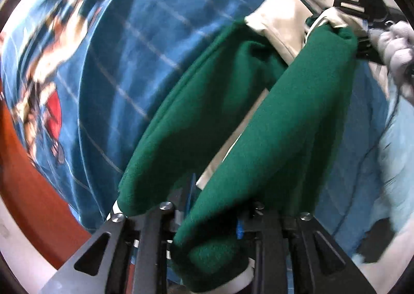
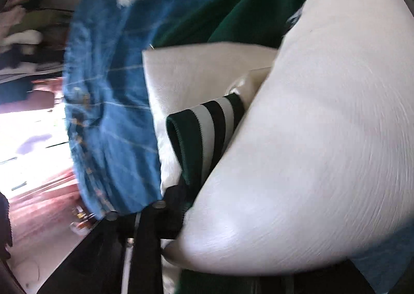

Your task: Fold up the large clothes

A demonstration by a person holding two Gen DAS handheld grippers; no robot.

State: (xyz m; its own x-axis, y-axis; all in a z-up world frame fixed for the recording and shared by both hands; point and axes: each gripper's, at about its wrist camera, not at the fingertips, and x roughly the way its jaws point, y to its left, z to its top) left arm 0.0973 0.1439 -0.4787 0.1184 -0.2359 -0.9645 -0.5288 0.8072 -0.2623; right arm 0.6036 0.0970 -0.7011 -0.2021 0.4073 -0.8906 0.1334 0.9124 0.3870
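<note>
While lifted, jacket spans 2 grippers.

Left gripper low, jaws clamped on the green jacket — right gripper opposite, gloved hand behind, pinching its far end.

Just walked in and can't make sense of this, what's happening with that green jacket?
A person with a gripper in each hand holds a green jacket with cream sleeves above a blue denim garment. The left gripper pinches one green end; the right gripper clamps the far end near the striped cuff. No fold is laid down yet.
</note>
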